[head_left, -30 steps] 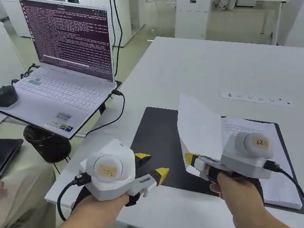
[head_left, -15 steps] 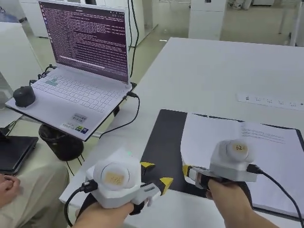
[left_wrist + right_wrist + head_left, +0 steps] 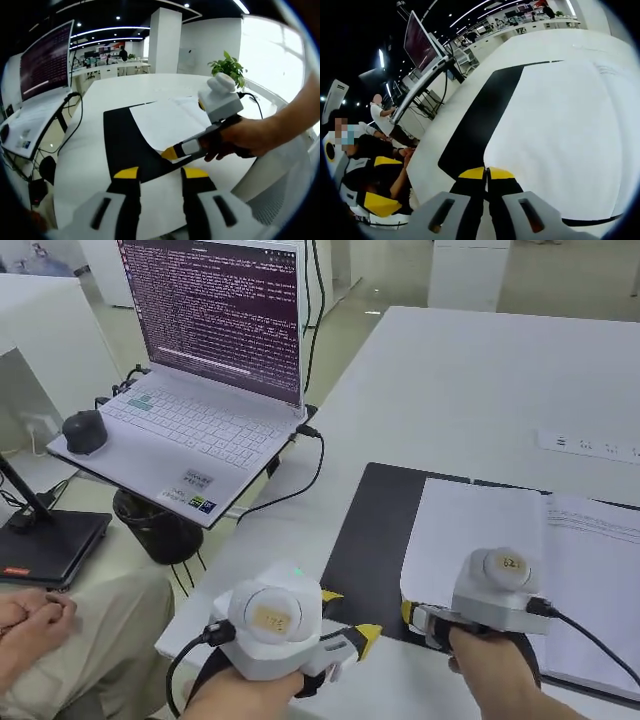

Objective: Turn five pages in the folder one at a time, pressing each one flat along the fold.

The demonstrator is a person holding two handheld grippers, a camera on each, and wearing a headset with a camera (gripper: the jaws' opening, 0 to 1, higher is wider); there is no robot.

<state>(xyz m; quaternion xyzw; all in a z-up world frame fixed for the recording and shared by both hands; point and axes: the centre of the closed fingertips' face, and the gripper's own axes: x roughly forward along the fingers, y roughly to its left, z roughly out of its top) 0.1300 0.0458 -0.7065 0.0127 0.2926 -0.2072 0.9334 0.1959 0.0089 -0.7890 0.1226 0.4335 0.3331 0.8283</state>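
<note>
Head view: right tongs (image 3: 408, 612) clamp the lower-left corner of the white paper page (image 3: 470, 530); left tongs (image 3: 349, 614), apart, hover just left, at the flat black folder (image 3: 375, 520).

Beyond folder (image 3: 365, 530): table (image 3: 470, 370) wide & bare, free to pass. Only a power strip (image 3: 590, 447) lies flat there, well past folder's far-right side. Left of folder: thin strip of bare top, then table edge. Laptop (image 3: 210, 370) stands off that edge w/ screen upright, its cable (image 3: 300, 480) looping down near folder's far-left corner. Over folder's black left cover: open, nothing on it. Folder's near edge is crowded: left gripper (image 3: 350, 617), jaws apart, in front of left cover; right gripper (image 3: 408, 612) beside it, jaws pinched on page (image 3: 470, 530) corner, small gap btwn them.
</note>
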